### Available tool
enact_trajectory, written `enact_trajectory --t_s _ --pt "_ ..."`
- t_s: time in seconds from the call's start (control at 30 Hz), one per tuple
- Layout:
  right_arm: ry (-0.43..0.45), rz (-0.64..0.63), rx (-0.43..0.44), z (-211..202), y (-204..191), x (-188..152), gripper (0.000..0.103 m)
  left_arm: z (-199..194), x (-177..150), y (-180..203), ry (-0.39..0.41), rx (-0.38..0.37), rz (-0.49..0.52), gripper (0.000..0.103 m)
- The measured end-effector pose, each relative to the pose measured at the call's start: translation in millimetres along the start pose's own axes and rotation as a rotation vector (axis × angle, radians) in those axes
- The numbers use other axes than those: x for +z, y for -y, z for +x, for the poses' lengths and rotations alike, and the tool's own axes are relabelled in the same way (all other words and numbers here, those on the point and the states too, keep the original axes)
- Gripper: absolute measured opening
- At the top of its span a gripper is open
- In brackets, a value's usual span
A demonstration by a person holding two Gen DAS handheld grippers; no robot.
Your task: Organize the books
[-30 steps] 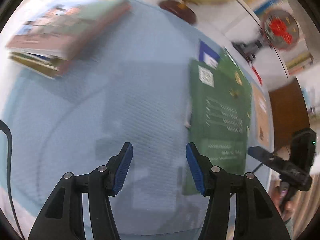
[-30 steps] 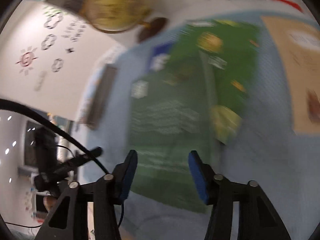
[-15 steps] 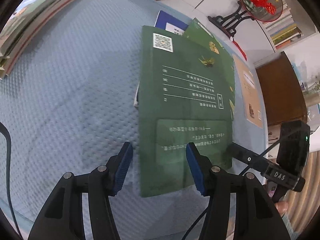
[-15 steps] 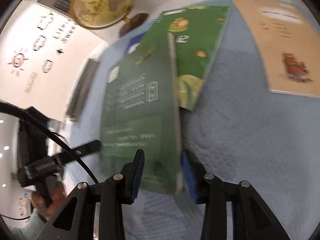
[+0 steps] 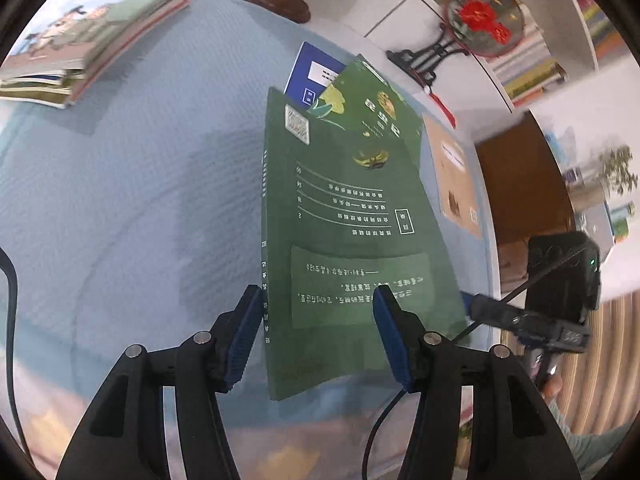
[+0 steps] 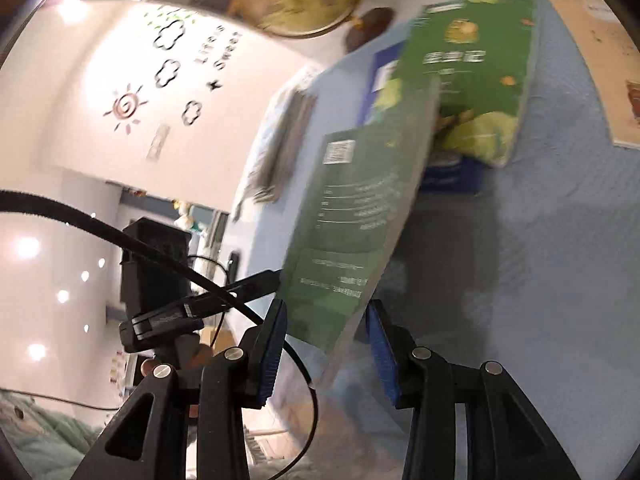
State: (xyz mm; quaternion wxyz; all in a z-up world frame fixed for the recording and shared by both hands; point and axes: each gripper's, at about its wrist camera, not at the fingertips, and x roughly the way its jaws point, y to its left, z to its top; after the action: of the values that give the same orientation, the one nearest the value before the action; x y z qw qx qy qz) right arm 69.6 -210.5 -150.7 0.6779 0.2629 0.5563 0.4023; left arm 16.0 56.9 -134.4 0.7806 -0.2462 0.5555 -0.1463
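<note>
A dark green book (image 5: 352, 240) hangs tilted above the blue tablecloth (image 5: 140, 200), its shadow on the cloth below. My right gripper (image 6: 326, 312) is shut on its near edge (image 6: 344, 264), and in the left wrist view it grips from the right (image 5: 476, 306). My left gripper (image 5: 316, 300) is open, its fingers astride the book's near left corner; I cannot tell whether they touch it. A bright green book (image 6: 480, 60) lies flat behind, partly over a blue book (image 5: 312, 76). A tan book (image 5: 452, 176) lies further right.
A stack of books (image 5: 92, 40) sits at the table's far left. A globe on a brown base (image 5: 280, 0) and a red fan ornament on a black stand (image 5: 480, 16) are at the back. A hand (image 5: 552, 388) holds the right gripper.
The dark green book lay flat a second ago. The right gripper closed on its edge and tipped it up off the cloth. The left gripper moved over to the book, still open.
</note>
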Motion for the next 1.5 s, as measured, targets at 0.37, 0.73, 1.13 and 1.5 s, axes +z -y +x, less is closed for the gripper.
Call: enact_trajectory --t_s 0.37,0.73,1.13,1.5 --pt "0.002 0.109 -0.056 56 -21 -54 0.041 -21 -32 -34 -0.033 -0.054 0.023 0.053" --pt "0.195 0.087 0.149 18 -113 -67 0.041 -126 -27 -20 0.081 -0.24 0.075 0.053" --pt "0.332 0.086 0.126 16 -102 37 0.064 -103 69 -8 0.211 -0.187 0.034 0.053" --pt "0.201 0.083 0.182 55 -76 119 0.064 -138 107 -56 0.368 0.006 -0.097 0.053"
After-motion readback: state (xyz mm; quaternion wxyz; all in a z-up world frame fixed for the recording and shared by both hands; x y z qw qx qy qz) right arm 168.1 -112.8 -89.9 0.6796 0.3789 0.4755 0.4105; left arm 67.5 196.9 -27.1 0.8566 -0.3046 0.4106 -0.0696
